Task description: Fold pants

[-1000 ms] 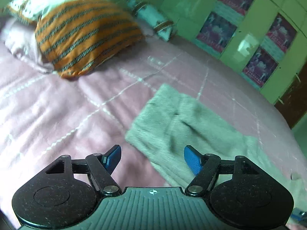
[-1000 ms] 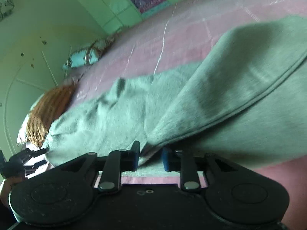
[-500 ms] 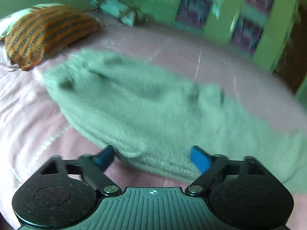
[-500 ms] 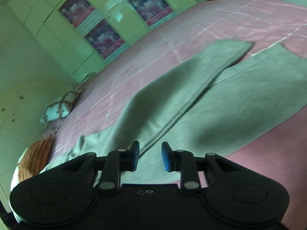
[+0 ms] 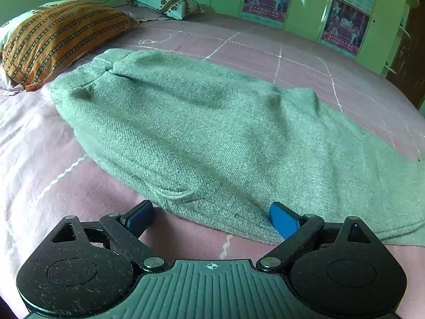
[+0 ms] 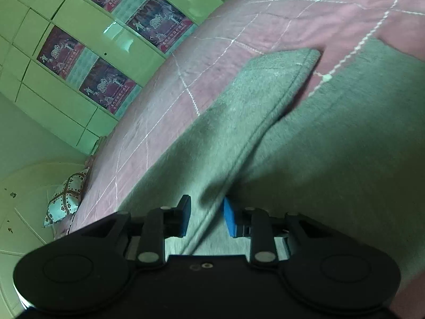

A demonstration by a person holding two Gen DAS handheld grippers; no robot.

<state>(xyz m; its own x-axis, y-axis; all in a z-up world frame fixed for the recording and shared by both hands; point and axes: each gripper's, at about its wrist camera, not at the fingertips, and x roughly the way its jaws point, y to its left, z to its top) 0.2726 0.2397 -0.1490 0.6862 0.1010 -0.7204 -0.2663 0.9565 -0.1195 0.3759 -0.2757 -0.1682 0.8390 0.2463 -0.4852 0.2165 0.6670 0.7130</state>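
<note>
Grey-green pants (image 5: 207,122) lie spread across the pink bed (image 5: 39,164), one leg folded over the other. My left gripper (image 5: 211,219) hovers at their near hem, its jaws wide and still opening. The hem lies between the blue pads (image 5: 283,223), which do not press on it. In the right wrist view the upper leg (image 6: 255,101) runs away to its cuff. My right gripper (image 6: 207,218) sits low on the seam of that leg, with a ridge of cloth pinched between its narrow fingers.
An orange striped pillow (image 5: 53,34) and a white patterned pillow (image 5: 162,0) lie at the head of the bed. Green cupboards with posters (image 5: 345,24) stand beyond the far edge. Bare pink bedspread (image 6: 265,16) stretches past the pants.
The left gripper swung from beside the orange pillow to the pants' near hem and its jaws widened. The right gripper slid along the leg and rolled; the seam now sits between its fingers.
</note>
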